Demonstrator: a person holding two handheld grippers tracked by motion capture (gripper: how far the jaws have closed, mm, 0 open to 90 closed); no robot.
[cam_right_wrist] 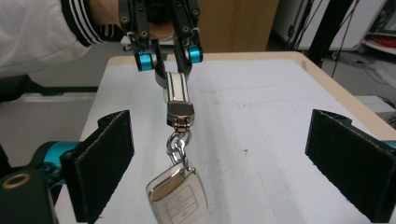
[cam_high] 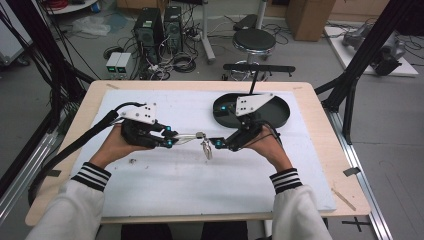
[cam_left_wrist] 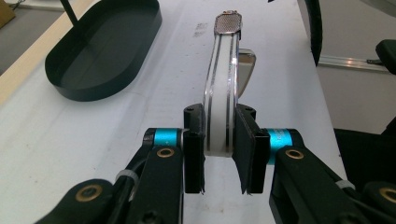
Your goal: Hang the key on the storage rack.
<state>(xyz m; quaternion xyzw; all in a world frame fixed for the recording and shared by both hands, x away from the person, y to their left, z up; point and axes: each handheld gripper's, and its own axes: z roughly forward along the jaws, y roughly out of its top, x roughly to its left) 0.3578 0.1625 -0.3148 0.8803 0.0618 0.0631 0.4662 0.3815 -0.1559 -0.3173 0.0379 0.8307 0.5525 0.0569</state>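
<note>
White and striped, the key strap (cam_left_wrist: 220, 98) is pinched by our left tool (cam_left_wrist: 220, 154) at the frame's centre. The silver car key (cam_right_wrist: 177, 196) hangs from it above the table (cam_high: 165, 185). Our right tool (cam_right_wrist: 219, 163) stands spread around the key. A black tray (cam_left_wrist: 100, 46) lies upper left.

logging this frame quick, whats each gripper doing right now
Left gripper: shut on the white strap of the key fob, holding it up.
Right gripper: open, jaws wide apart either side of the hanging fob, holding nothing.
</note>
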